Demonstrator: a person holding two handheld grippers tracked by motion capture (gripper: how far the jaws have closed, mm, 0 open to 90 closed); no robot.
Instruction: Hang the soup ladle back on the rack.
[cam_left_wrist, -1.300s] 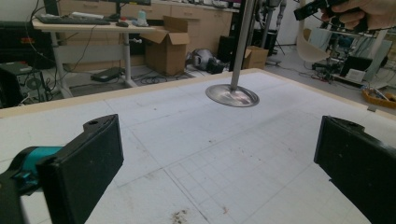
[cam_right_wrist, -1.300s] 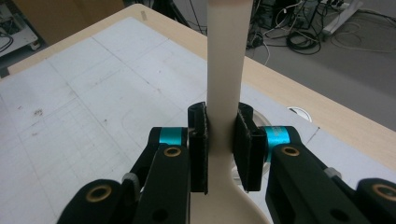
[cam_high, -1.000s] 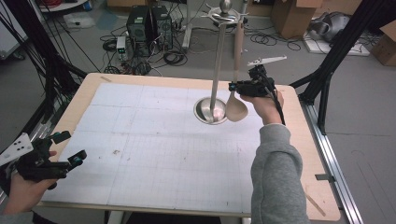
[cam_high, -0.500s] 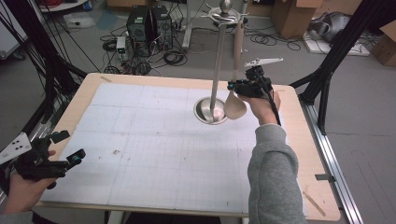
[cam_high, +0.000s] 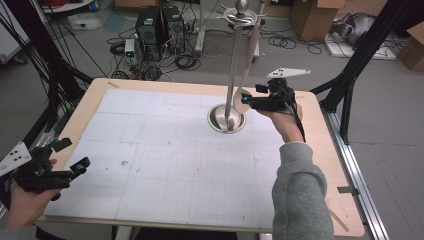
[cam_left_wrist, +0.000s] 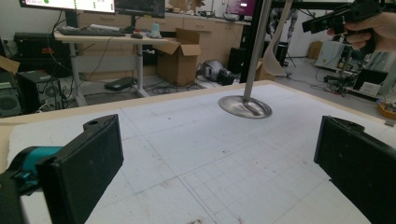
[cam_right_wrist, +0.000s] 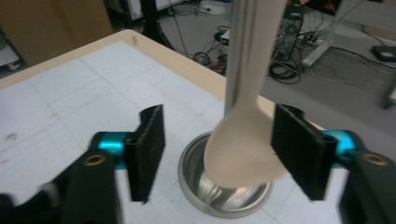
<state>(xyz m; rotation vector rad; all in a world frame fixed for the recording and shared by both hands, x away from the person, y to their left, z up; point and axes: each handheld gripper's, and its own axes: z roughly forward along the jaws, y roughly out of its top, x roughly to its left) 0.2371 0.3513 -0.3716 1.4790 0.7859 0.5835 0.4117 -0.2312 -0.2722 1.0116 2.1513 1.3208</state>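
Now, bracketing the hanging spoon.

The pale wooden spoon (cam_right_wrist: 245, 154) hangs from the steel stand (cam_high: 233, 65) near the worktop's far edge; I've set my right gripper (cam_right_wrist: 229, 151) agape around its bowl, for a clean pinch. My left gripper (cam_high: 70, 155) idles open, near-left corner.

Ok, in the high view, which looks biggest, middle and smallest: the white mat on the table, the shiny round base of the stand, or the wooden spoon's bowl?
1. White mat, by far the largest; it covers most of the table.
2. Round metal base of the stand.
3. Wooden spoon's bowl, hanging by the right gripper; it looks smaller than the base, though it hangs nearer the camera.
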